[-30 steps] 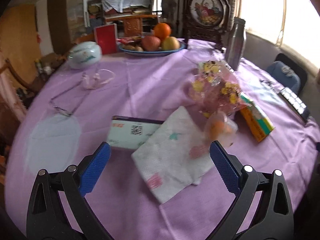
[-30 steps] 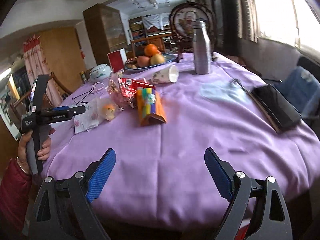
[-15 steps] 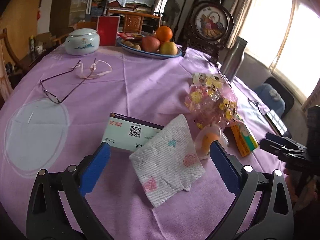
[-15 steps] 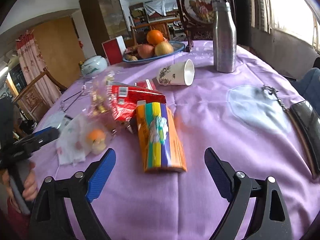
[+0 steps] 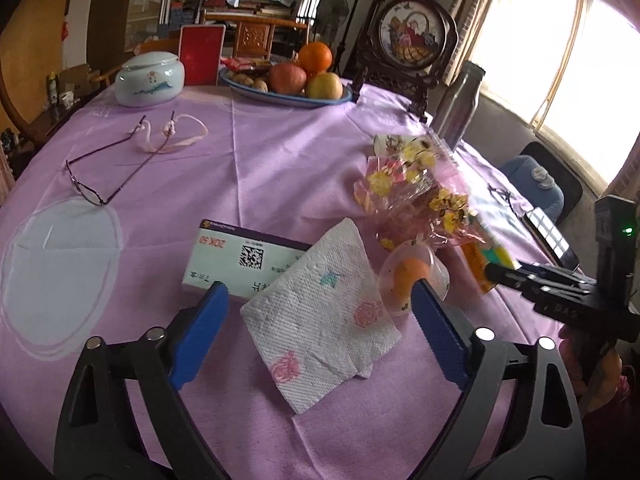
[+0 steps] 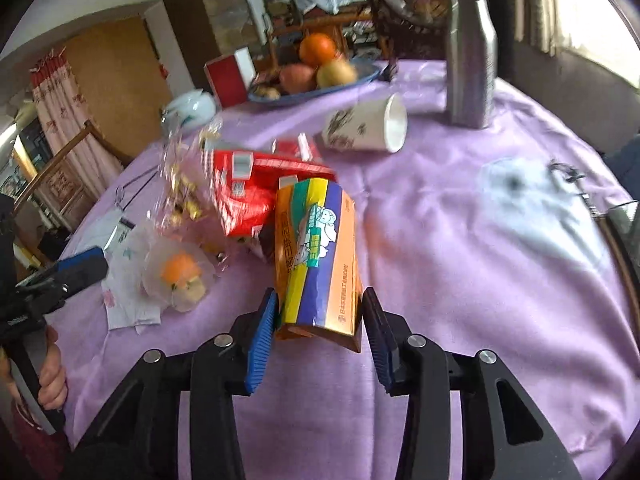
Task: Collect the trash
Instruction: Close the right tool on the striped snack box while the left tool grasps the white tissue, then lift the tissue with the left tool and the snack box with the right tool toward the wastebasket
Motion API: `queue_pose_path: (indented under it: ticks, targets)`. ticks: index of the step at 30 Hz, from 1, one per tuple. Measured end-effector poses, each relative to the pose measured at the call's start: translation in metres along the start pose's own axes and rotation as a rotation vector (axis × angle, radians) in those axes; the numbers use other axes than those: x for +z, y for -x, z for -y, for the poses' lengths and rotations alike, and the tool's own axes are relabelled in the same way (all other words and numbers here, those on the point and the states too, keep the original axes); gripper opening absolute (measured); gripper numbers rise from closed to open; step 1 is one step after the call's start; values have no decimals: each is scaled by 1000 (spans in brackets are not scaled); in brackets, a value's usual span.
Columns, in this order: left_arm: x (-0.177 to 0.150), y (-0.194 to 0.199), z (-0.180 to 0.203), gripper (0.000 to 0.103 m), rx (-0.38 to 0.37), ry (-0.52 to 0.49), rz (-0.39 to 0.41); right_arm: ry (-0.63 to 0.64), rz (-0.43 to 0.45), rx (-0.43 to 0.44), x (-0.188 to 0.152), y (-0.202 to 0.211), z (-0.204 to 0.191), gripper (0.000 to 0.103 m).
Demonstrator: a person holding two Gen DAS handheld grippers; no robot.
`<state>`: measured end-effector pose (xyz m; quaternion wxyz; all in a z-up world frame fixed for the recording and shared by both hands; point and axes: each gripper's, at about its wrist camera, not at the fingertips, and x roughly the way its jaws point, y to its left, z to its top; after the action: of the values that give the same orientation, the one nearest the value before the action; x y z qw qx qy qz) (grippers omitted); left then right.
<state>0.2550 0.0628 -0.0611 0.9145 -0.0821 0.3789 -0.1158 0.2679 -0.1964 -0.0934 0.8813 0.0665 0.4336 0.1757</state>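
Note:
Trash lies on a purple tablecloth (image 5: 260, 168). A patterned paper napkin (image 5: 320, 316) lies between the pads of my open left gripper (image 5: 320, 332), partly over a white printed box (image 5: 240, 258). Beside it are a clear cup with an orange thing inside (image 5: 414, 280) and a crinkled floral wrapper (image 5: 416, 200). My right gripper (image 6: 320, 328) has its pads on both sides of the near end of an orange striped carton (image 6: 316, 256), nearly touching it. A red snack bag (image 6: 256, 188) and a tipped paper cup (image 6: 368, 126) lie beyond.
Eyeglasses (image 5: 120, 164), a white lidded jar (image 5: 150, 78), a fruit plate (image 5: 292, 84) and a steel bottle (image 6: 472, 52) stand further back. A phone (image 5: 552, 236) lies near the right table edge. The right gripper's body (image 5: 568, 292) shows in the left wrist view.
My right gripper moved forward to the orange carton and narrowed around its near end. My left gripper moved closer over the napkin and stayed open.

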Motion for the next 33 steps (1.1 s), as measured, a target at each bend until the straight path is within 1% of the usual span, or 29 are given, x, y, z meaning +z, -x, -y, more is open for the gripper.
queue_pose_path:
  ticks: [1, 3, 4, 5, 6, 8, 9, 11, 14, 17, 18, 20, 22, 25, 28, 29, 31, 33]
  targets:
    - [0, -3, 1, 82, -3, -3, -14, -4, -2, 0, 1, -1, 1, 44]
    - [0, -8, 3, 68, -6, -12, -40, -5, -13, 3, 2, -3, 2, 44]
    - [-1, -10, 4, 63, -18, -17, -53, -4, -15, 6, 2, -3, 2, 45]
    - [-2, -11, 5, 49, -37, -23, -63, -3, -17, 7, 2, -3, 2, 45]
    - [-3, -12, 7, 34, -72, -31, -75, -3, -16, 9, 3, -4, 2, 45]
    - [-5, -10, 11, 21, -144, -51, -79, -10, -12, 11, 2, -3, 3, 45]
    - [-7, -4, 14, 20, -183, -70, -58, -14, -8, 13, 2, -2, 4, 45]
    - [-12, 7, 20, 20, -234, -96, -20, -19, -2, 16, 2, -1, 5, 45]
    - [-16, 14, 24, 20, -263, -106, 2, -19, 4, 17, 1, 0, 5, 45]
    - [-17, 10, 27, 20, -228, -101, -17, -13, 6, 17, 1, 0, 4, 45]
    - [-17, 7, 28, 20, -197, -95, -32, -12, 5, 18, 1, 0, 4, 45]
    - [-16, 2, 30, 20, -167, -99, -52, -14, 8, 18, 1, 0, 4, 45]
    - [-16, 2, 30, 20, -156, -99, -45, -18, 26, 23, 1, 3, 4, 44]
    - [-18, 16, 26, 19, -140, -71, 33, -34, 67, 27, 0, 11, 7, 43]
    - [-27, 29, 30, 19, -62, -24, 79, -50, 127, 27, -2, 22, 11, 43]
    - [-33, 37, 36, 19, -51, -21, 103, -48, 152, 16, -4, 27, 10, 42]
    - [-43, 49, 47, 19, -69, -25, 133, -51, 170, 12, -12, 36, 9, 42]
    - [-55, 57, 55, 19, -68, -33, 141, -72, 189, 30, -26, 49, 10, 41]
